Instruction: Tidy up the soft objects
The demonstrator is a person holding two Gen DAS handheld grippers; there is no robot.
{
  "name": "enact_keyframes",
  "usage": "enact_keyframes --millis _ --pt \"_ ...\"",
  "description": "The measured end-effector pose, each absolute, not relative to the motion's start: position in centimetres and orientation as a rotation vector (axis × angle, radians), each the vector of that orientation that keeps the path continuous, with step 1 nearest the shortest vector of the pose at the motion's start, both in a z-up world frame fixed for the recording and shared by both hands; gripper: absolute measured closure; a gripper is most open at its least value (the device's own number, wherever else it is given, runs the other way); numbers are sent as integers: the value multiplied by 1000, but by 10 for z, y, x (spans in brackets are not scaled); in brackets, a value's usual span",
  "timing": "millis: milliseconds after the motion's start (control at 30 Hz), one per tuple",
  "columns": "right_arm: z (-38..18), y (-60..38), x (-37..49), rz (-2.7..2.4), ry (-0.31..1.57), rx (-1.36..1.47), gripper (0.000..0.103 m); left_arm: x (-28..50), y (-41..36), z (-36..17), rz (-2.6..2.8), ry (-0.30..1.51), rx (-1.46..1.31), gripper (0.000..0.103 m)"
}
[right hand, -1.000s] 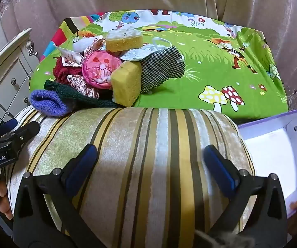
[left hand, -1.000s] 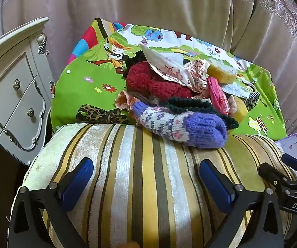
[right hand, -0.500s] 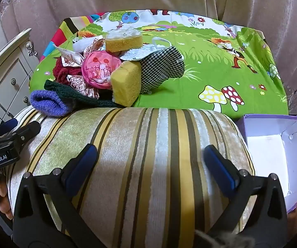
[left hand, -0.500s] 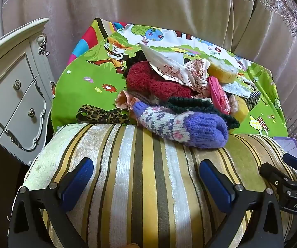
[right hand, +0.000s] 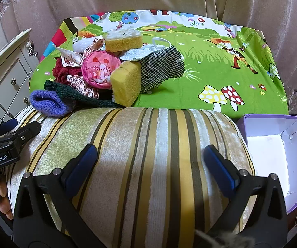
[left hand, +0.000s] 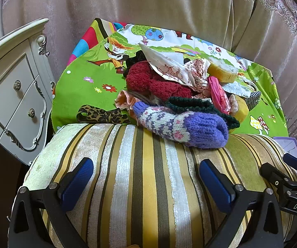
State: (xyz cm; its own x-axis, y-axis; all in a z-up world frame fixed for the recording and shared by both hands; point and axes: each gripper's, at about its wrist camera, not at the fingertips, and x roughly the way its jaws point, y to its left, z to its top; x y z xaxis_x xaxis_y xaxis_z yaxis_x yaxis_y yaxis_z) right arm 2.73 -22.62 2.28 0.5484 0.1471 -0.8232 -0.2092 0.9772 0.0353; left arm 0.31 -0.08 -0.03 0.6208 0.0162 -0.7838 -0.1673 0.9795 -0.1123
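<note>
Two claws, left claw (left hand: pixel 146 177) and right claw (right hand: pixel 150 164), hover spread wide and empty over the striped cushion (right hand: pixel 140 155). One heap of soft things (right hand: pixel 107 72) lies far-left on the green cloth (right hand: pixel 210 66): two yellow sponges (right hand: pixel 125 85), one purple knit sock (left hand: pixel 181 127). One purple box (right hand: pixel 276 150) waits right, likely the destination.

Velvety striped cushion (right hand: pixel 140 155), knitted woolly sock (left hand: pixel 181 127), porous foam sponge (right hand: pixel 125 82), matt cardboard box (right hand: pixel 278 155)
</note>
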Motion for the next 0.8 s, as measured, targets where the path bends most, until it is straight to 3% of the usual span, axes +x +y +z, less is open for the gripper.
enact_keyframes --millis 800 --pt "22 -227 26 211 959 -68 0 3 -1 0 106 895 -181 0"
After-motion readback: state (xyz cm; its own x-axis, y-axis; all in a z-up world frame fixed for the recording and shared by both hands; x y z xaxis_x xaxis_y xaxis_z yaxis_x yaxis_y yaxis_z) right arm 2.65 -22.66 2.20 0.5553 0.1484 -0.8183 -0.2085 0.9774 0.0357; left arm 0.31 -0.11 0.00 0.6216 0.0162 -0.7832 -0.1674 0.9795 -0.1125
